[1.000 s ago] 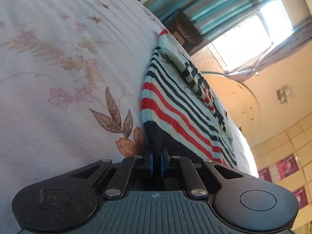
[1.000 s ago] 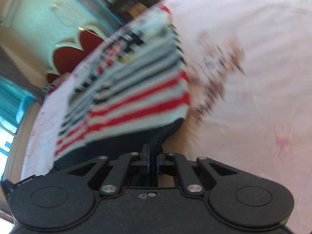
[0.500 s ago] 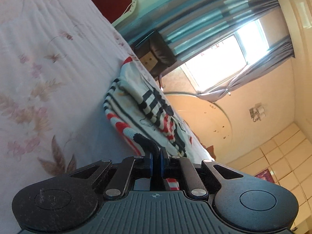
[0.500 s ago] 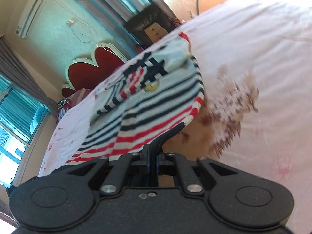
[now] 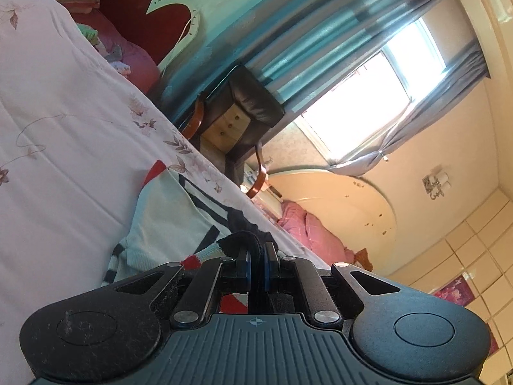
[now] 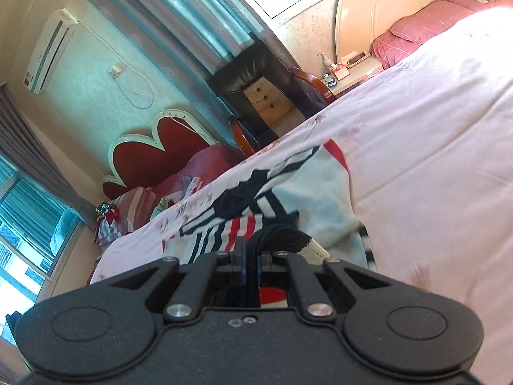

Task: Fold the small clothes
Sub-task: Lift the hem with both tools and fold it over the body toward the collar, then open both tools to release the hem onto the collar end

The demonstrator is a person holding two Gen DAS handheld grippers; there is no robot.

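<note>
Left wrist: tongs [image 5: 256,264] pinch sweater hem [image 5: 239,240]; armchair [image 5: 247,106] beyond bedsheet [image 5: 64,147].

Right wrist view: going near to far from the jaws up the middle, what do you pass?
Right gripper shut on the striped sweater → floral bedsheet → black armchair → curtain.
</note>
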